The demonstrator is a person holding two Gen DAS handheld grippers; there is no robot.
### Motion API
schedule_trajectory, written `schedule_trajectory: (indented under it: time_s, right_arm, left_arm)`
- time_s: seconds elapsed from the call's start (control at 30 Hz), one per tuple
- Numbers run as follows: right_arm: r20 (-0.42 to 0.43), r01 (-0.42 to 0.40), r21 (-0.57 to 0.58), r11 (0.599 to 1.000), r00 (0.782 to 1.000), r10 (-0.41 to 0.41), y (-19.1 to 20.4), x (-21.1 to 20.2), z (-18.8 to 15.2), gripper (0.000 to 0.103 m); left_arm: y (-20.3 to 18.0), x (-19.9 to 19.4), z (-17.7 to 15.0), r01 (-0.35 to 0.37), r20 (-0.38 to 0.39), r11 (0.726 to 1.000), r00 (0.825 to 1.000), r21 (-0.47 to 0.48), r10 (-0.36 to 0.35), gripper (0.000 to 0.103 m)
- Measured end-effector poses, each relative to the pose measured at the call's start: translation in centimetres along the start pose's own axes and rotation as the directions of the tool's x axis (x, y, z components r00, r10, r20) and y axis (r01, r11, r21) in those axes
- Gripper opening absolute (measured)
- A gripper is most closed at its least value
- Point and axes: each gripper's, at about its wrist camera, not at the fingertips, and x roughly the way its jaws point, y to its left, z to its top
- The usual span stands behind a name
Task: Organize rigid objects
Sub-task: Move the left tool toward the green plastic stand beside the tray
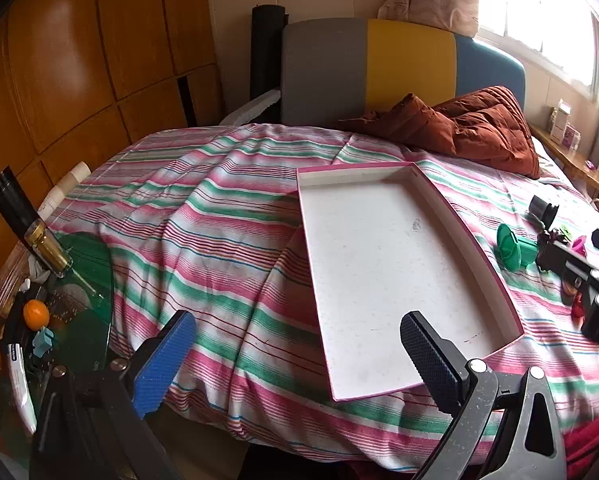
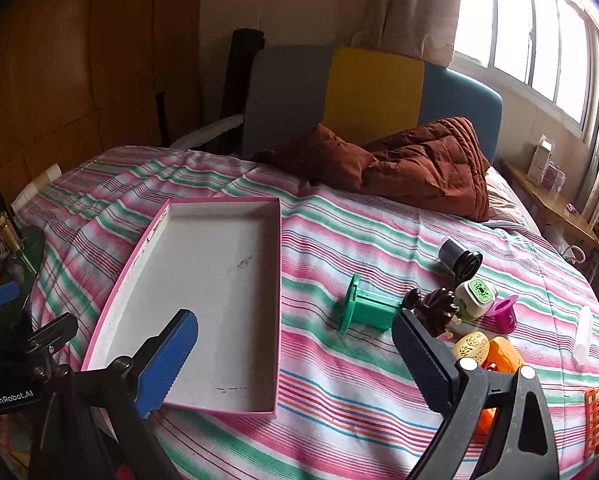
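Observation:
A shallow white tray with a pink rim [image 1: 495, 264] [image 2: 139, 264] lies empty on the striped bed. Right of it lie small rigid objects: a green spool-like piece [image 2: 369, 310] [image 1: 513, 250], a black cylinder [image 2: 461, 260] [image 1: 543, 208], a dark brown figure [image 2: 435, 306], a white and green gadget [image 2: 477, 296], a magenta cup [image 2: 505, 314], a yellow egg [image 2: 471, 346] and orange pieces [image 2: 505, 356]. My left gripper [image 1: 295, 356] is open and empty over the tray's near left edge. My right gripper [image 2: 295, 354] is open and empty over the tray's near right corner.
A rust-brown quilted jacket [image 1: 471, 128] lies at the bed's head by a grey, yellow and blue headboard [image 1: 407, 68]. A green glass side table [image 1: 83, 280] on the left holds a dark bottle [image 1: 31, 228], oranges and clutter. A wooden shelf [image 2: 551, 204] runs under the window.

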Motion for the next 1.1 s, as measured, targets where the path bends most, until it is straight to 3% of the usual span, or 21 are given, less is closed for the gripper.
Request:
schedule_trajectory:
  time_s: [0.3, 0.47, 0.77, 0.9, 1.03, 1.1]
  right_arm:
    - [0.002, 0.05, 0.043, 0.998, 0.999, -0.05, -4.0, -0.3, -0.1, 0.1]
    - [-0.005, 0.034, 0.091, 0.995, 0.999, -0.033, -6.2, -0.4, -0.2, 0.1]
    - [-0.016, 0.039, 0.244, 0.969, 0.999, -0.036, -14.7, 0.0, -0.7, 0.1]
    - [-0.018, 0.039, 0.379, 0.925, 0.999, -0.034, -20.1, 0.6, -2.2, 0.1]
    - [-0.012, 0.015, 0.572, 0.82, 1.0, -0.009, -24.4, 0.8, -3.9, 0.1]
    - [0.012, -0.014, 0.616, 0.787, 1.0, 0.008, -25.3, 0.6, -4.2, 0.102]
  left_arm:
    - [-1.1, 0.7, -0.2, 0.039, -0.029, 0.999, 0.999, 0.029, -0.038, 0.103]
    - [-1.9, 0.3, -0.1, 0.065, -0.008, 0.996, 0.998, 0.068, -0.064, 0.103]
    - [-3.6, 0.6, 0.7, 0.226, -0.054, 0.972, 0.973, 0.062, -0.222, 0.103]
    - [-5.0, 0.9, 1.6, 0.285, -0.087, 0.955, 0.957, 0.082, -0.278, 0.103]
    - [-7.6, 1.2, 2.8, 0.374, -0.128, 0.919, 0.925, 0.123, -0.359, 0.103]
    - [-9.3, 1.7, 3.4, 0.398, -0.163, 0.904, 0.913, 0.155, -0.374, 0.103]
